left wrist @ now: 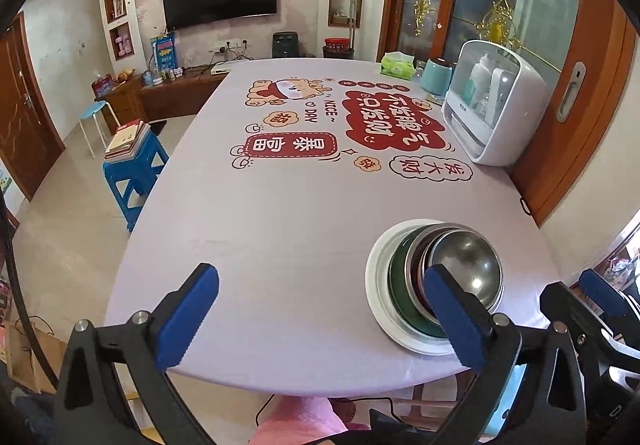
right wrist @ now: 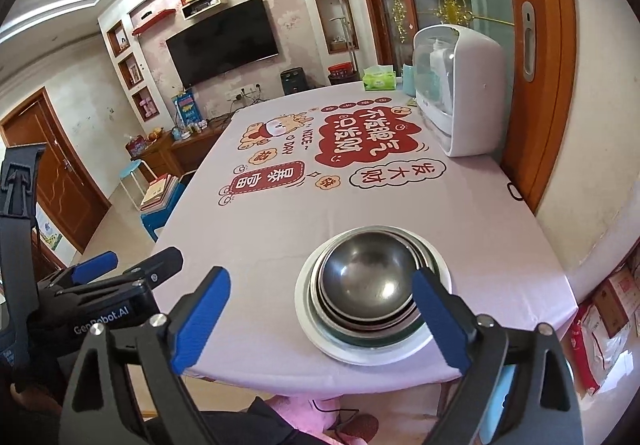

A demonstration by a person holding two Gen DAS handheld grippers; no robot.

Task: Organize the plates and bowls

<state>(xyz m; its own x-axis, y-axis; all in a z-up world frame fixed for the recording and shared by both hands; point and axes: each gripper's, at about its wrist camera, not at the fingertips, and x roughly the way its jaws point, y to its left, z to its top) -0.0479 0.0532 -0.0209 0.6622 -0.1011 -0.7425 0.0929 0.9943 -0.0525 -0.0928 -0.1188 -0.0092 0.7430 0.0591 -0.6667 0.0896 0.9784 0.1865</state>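
Presently, item one: my left gripper, jaws spread wide and grasping nothing, held above the near edge of the tabletop. Item two: my right gripper, likewise released, its blue fingers parted to either side of the stack without touching it.

Item three: the stack of dishes, set near the near right corner of the tabletop. A white plate forms the base; nested on it are several steel bowls, the topmost steel bowl upright and empty. The left wrist view shows the stack from its side, revealing a green bowl directly above the plate and a dark reddish rim within that; the right wrist view looks down into the stack and hides those colours almost wholly.

Item four: a white countertop cabinet with a clear front at the far right edge of the tabletop, holding bottles and other ware I cannot make out. Beside it toward the far right corner stand a teal canister and a green tissue pack.

Item five: only the left wrist view shows the whole blue stool carrying books off the tabletop's left edge. Only the right wrist view shows cardboard boxes on the floor past the right edge, and my left gripper's body at its own left margin.
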